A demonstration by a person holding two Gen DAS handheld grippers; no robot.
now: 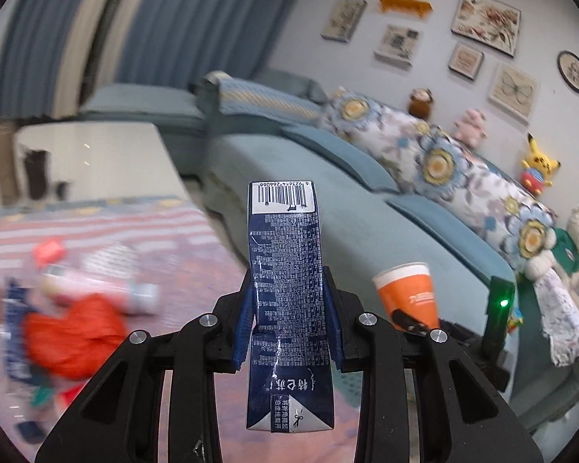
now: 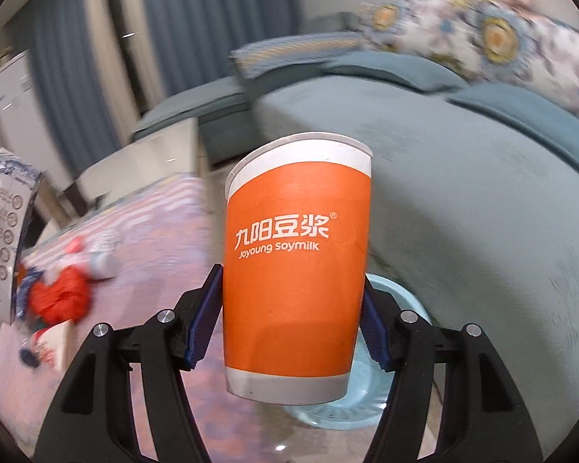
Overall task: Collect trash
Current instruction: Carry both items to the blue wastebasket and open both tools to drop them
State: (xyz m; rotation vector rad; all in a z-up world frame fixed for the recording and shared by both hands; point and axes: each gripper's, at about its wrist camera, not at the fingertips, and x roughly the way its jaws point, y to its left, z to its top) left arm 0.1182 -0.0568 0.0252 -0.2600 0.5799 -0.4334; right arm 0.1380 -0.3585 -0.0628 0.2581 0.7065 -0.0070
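My left gripper [image 1: 289, 320] is shut on a dark blue drink carton [image 1: 285, 270], held upright with its barcode end on top, well above the table. My right gripper [image 2: 293, 308] is shut on an orange paper cup [image 2: 295, 266] with white rim and base. That cup [image 1: 407, 295] also shows at the right of the left wrist view, and the carton [image 2: 4, 239] at the left edge of the right wrist view. A light blue bin [image 2: 339, 397] lies below and behind the cup. More trash [image 1: 73, 332] lies blurred on the striped tablecloth: red wrappers, a bottle, blue packets.
A teal sofa [image 1: 328, 200] with floral cushions [image 1: 444, 162] and plush toys fills the right side. A white side table [image 1: 92, 154] stands beyond the striped table. Blue curtains [image 1: 197, 15] hang at the back. Framed pictures cover the wall.
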